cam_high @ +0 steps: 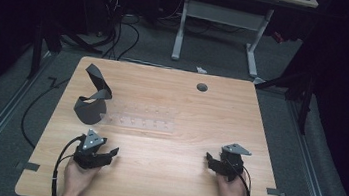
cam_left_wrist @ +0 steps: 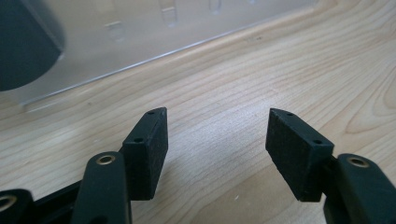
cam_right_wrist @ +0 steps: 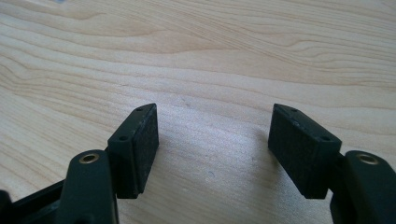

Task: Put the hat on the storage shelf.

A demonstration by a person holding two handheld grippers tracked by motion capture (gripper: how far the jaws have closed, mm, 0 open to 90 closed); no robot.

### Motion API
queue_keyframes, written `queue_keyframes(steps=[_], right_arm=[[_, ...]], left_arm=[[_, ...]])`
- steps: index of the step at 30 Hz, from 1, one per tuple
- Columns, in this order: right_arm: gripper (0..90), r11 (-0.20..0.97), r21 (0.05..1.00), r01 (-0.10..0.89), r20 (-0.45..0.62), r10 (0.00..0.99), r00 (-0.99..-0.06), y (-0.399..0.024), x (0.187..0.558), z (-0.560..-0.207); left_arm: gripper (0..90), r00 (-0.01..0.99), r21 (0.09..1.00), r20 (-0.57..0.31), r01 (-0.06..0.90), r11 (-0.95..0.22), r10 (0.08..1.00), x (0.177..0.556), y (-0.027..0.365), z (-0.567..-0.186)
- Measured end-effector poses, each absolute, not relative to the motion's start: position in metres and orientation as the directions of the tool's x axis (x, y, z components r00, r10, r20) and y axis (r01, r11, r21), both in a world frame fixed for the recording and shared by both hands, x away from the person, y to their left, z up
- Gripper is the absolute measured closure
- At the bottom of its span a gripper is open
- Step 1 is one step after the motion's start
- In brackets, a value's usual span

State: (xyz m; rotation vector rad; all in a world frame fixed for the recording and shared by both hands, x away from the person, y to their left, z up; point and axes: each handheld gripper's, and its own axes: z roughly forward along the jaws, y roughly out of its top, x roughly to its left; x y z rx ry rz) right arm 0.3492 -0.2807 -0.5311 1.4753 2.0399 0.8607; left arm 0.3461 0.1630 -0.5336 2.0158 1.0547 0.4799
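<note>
Both tongs rest low over the wooden table (cam_high: 183, 129), and both stand open with nothing between the pads. The left gripper (cam_left_wrist: 217, 140) is nearest to the work: just ahead of its jaws lies the clear plastic tray (cam_left_wrist: 140, 42), and ahead to its left the dark grey fabric piece (cam_left_wrist: 23, 42) sits at the tray's end, seemingly on its edge. The right gripper (cam_right_wrist: 212, 140) has only bare wood in front of it, well apart from the tray. I judge this as the approach step, with no grasp yet. The next move probably calls for bringing the left gripper forward to the fabric and closing on a free edge.
</note>
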Motion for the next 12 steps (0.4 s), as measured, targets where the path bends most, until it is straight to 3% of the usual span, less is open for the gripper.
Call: queue_keyframes(steps=[4, 12], right_arm=[[33.7, 0.223, 0.725, 0.652, -0.017, 0.952, -0.306, -0.2807, 0.3492, -0.5311], [33.7, 0.222, 0.724, 0.653, -0.016, 0.952, -0.305, -0.2806, 0.3491, -0.531]], left_arm=[[37.4, 0.584, 0.754, 0.02, 0.524, -0.396, 0.811, 0.3491, 0.1551, -0.5356], [33.0, 0.589, 0.749, -0.018, 0.543, -0.379, 0.808, 0.3521, 0.1555, -0.5362]])
